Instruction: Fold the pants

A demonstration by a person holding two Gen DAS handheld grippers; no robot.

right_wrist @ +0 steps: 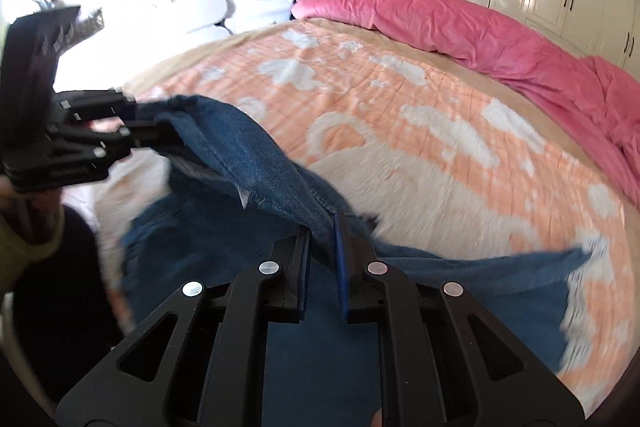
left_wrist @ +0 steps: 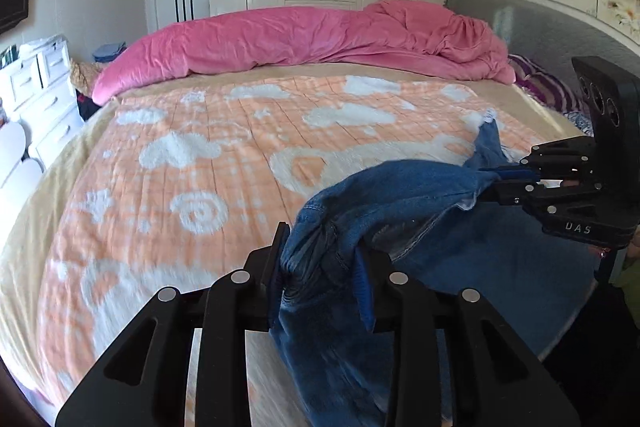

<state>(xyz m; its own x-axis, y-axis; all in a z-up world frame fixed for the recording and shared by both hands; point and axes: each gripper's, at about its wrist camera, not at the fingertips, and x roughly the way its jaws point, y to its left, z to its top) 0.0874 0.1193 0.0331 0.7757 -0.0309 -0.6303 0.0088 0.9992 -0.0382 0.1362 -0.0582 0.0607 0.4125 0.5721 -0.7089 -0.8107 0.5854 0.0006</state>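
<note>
Underneath, orange-and-white blanket [left_wrist: 208,163] below pink duvet [left_wrist: 304,35].

The pants [left_wrist: 400,195] are blue jeans, soft and crumpled. One edge is lifted up off the bed and stretched in a line from left to right. The rest hangs down and lies spread on the near side of the bed. A frayed end sticks up on the right.
</note>
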